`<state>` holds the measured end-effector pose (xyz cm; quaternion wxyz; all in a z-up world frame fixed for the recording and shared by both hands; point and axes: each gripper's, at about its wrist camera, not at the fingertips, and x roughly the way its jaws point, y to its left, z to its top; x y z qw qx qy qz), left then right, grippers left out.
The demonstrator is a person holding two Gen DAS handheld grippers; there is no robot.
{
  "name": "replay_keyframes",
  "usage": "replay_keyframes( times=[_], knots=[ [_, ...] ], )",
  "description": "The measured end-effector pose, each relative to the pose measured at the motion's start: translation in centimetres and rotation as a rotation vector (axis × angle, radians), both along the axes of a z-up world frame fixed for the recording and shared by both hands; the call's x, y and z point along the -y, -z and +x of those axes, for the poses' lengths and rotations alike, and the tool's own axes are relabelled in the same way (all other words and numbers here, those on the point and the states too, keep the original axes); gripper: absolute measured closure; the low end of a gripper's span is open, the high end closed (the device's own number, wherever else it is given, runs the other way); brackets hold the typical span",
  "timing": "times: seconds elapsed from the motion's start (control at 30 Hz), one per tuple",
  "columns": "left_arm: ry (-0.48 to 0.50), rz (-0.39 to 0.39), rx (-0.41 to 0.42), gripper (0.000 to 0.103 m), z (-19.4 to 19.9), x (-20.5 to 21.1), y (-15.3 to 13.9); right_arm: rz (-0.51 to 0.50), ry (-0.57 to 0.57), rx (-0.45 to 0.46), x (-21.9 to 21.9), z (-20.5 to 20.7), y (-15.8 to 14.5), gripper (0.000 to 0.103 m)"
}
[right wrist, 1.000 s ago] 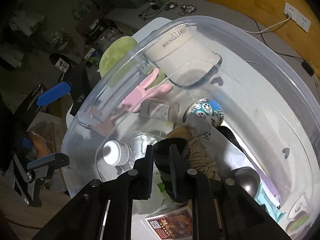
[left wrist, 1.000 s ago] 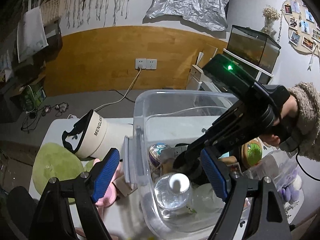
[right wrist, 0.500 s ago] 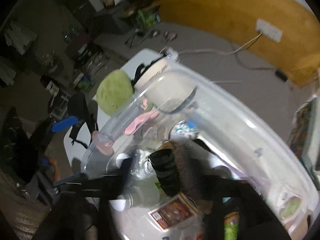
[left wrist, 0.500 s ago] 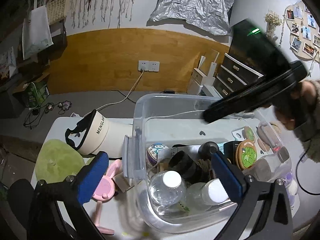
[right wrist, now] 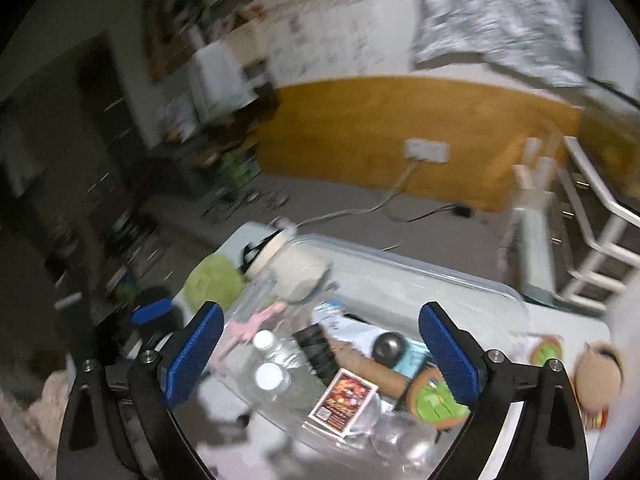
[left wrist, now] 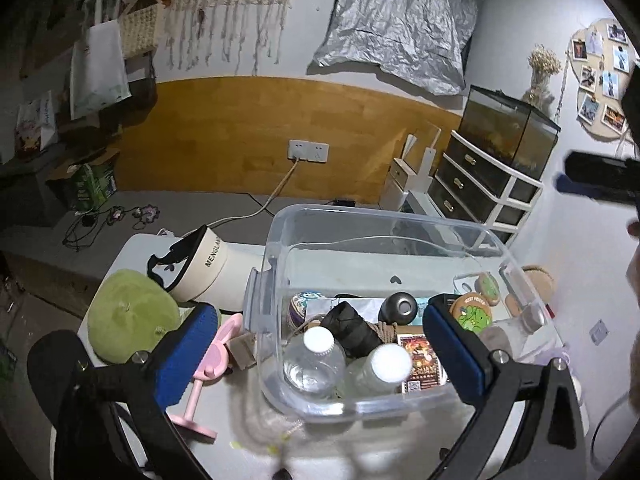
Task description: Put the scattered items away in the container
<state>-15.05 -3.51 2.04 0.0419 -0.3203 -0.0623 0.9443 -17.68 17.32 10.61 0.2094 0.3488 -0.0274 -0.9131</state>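
A white tabletop (left wrist: 132,248) carries a clear plastic container (left wrist: 384,236), which takes up its right half. Inside the container lie two clear bottles with white caps (left wrist: 316,356), a black spool of cord (left wrist: 350,324), a dark round-topped can (left wrist: 398,306), a printed card (left wrist: 420,364) and a round green-faced badge (left wrist: 472,314). Outside the container, to its left, a cream sun visor (left wrist: 204,268) leans on its side beside the wall of the bin, a green plush cushion (left wrist: 128,316) sits near the tabletop's left edge, and a pink rabbit-eared stand (left wrist: 212,360) lies just beside the bin's left wall. The left gripper (left wrist: 316,360) hovers in front of the container with its jaws spread wide and nothing between the blue pads. The right gripper (right wrist: 320,360) is above the bin's near right side, jaws likewise spread and empty; its view is motion-blurred, so small items there are hard to tell.
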Motion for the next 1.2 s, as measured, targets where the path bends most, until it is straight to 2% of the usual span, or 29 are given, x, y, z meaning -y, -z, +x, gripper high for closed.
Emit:
replay_keyframes(
  times=[0.1,0.17,0.3,0.6,0.77,0.9,1.2],
  knots=[
    [-0.065,-0.016,0.003,0.000,1.1,-0.2,-0.2,-0.035,0.063,-0.087,-1.0,2.6,0.2,0.000],
    [-0.092,-0.033,-0.009,0.000,1.9,-0.3,-0.2,-0.023,0.093,-0.125,-1.5,3.9,0.6,0.000],
    [-0.069,-0.071,-0.061,0.000,3.8,-0.7,-0.1,-0.028,0.184,-0.141,-2.7,5.6,1.8,0.000],
    [-0.042,-0.064,-0.016,0.000,6.5,-0.7,0.8,-0.029,0.269,-0.093,-2.2,10.5,5.2,0.000],
    [-0.025,-0.043,-0.018,0.000,8.2,-0.5,1.1,0.029,0.312,-0.096,-0.7,13.3,6.7,0.000],
    [-0.007,-0.010,-0.014,0.000,9.0,-0.2,1.2,0.011,0.339,-0.063,-0.6,14.8,8.1,0.000],
    [0.009,-0.025,0.013,0.000,10.5,0.2,2.6,0.035,0.380,-0.033,0.3,17.4,10.6,0.000]
  ],
)
